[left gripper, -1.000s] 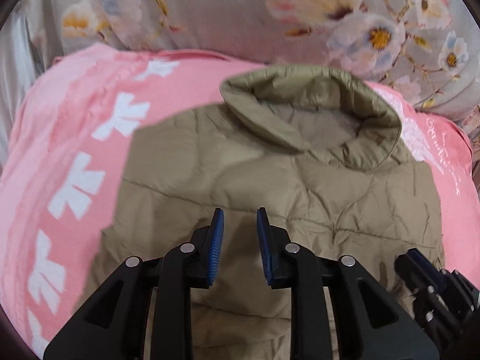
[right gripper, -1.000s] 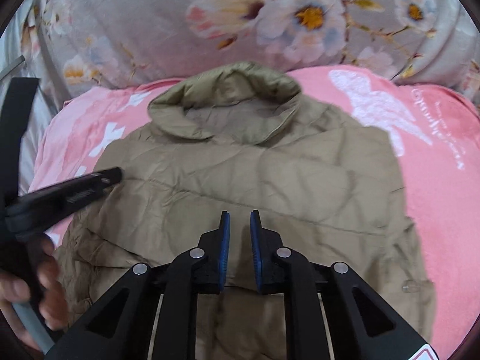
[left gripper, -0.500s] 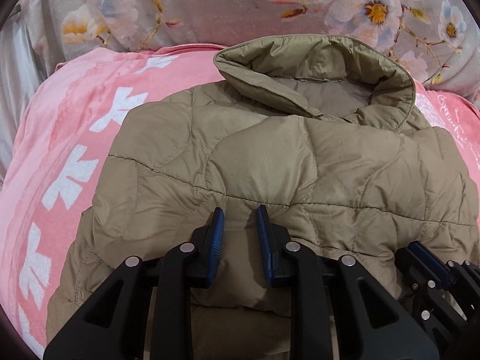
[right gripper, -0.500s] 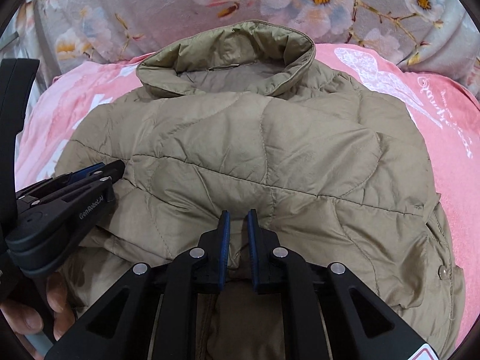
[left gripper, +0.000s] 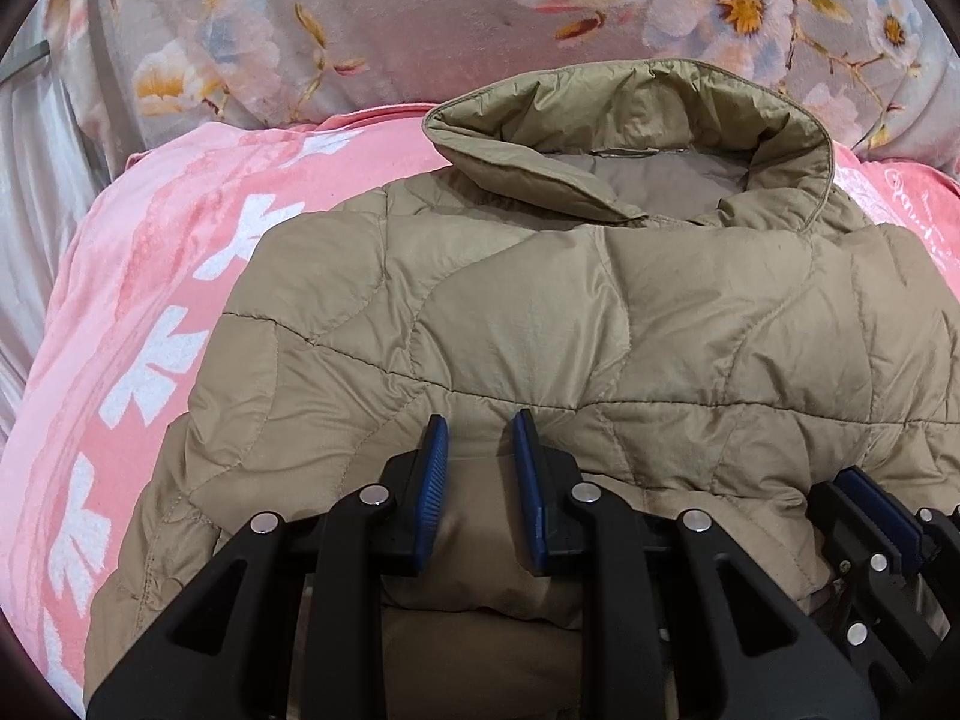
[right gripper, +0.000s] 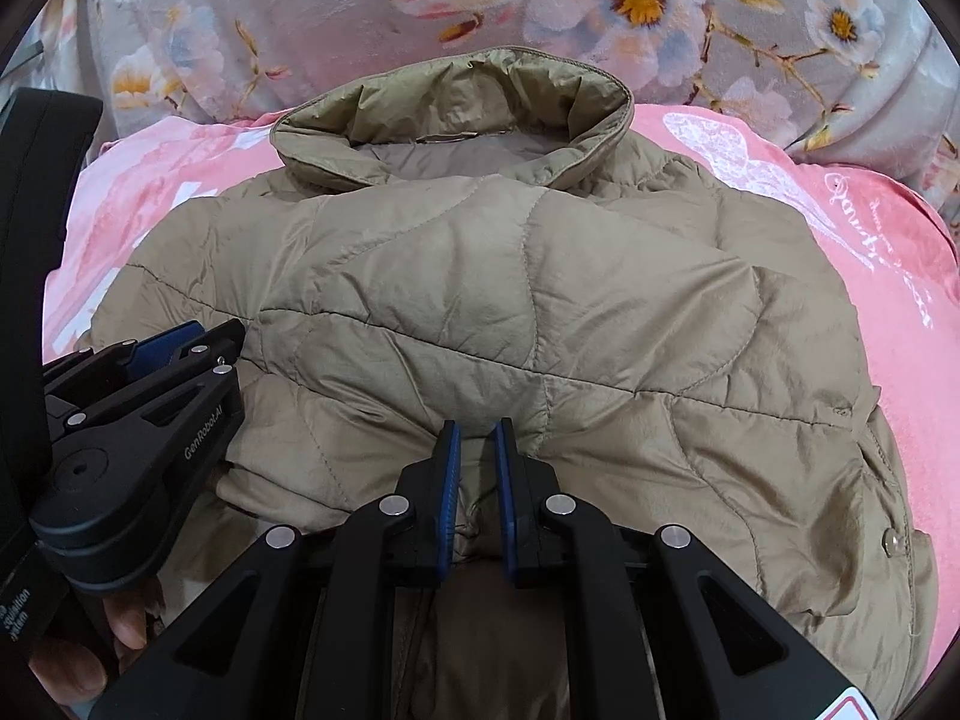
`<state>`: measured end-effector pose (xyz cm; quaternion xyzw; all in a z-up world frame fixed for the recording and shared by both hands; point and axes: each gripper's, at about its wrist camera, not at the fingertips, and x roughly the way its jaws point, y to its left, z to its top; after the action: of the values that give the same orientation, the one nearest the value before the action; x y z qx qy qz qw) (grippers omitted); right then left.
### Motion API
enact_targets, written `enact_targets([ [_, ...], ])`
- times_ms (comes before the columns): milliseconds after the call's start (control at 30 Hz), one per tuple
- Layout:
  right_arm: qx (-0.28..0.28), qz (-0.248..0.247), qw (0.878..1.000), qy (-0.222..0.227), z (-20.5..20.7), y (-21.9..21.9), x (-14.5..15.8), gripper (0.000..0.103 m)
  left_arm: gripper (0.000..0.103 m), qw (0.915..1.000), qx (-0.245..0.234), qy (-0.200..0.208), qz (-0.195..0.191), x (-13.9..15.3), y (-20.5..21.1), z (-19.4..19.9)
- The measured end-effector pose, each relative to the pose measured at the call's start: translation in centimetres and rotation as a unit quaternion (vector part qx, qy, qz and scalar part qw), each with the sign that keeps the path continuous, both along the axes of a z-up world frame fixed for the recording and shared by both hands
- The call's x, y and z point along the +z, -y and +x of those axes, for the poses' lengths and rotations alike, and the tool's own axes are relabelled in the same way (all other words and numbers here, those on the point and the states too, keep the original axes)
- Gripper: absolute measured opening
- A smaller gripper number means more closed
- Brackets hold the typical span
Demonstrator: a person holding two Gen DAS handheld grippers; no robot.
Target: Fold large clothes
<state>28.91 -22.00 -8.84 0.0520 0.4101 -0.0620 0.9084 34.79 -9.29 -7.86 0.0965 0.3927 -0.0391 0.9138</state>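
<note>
While the tan quilted jacket (left gripper: 600, 312) lies folded on a pink blanket (left gripper: 150, 312), collar (right gripper: 456, 120) toward the flowered cover (right gripper: 300, 6) behind, both grippers pinch its folded near edge. Left gripper (left gripper: 480, 468) stands narrow with a thick ridge of fabric between its blue pads. Just beside it, right gripper (right gripper: 477, 468) is nearly closed on a thinner bunch.

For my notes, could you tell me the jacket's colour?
Khaki tan, quilted jacket; clearest in the right wrist view.
</note>
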Motion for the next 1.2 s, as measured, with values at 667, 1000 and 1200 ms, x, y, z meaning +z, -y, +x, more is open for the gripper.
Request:
enact_targets([
  [667, -0.002, -0.002, 1.000, -0.002, 0.0, 0.0, -0.2, 0.009, 0.021, 0.9996, 0.003, 0.006, 0.029, -0.2, 0.8, -0.1],
  [1000, 0.004, 0.162, 0.987, 0.019, -0.8, 4.9, 2.6, 0.045, 0.044, 0.9933, -0.044, -0.029, -0.103, 3.3, -3.0, 0.5],
  [1200, -0.058, 0.245, 0.966, 0.058, 3.6, 9.8, 5.4, 0.052, 0.067, 0.9713, -0.037, -0.065, -0.226, 7.9, -4.0, 6.8],
])
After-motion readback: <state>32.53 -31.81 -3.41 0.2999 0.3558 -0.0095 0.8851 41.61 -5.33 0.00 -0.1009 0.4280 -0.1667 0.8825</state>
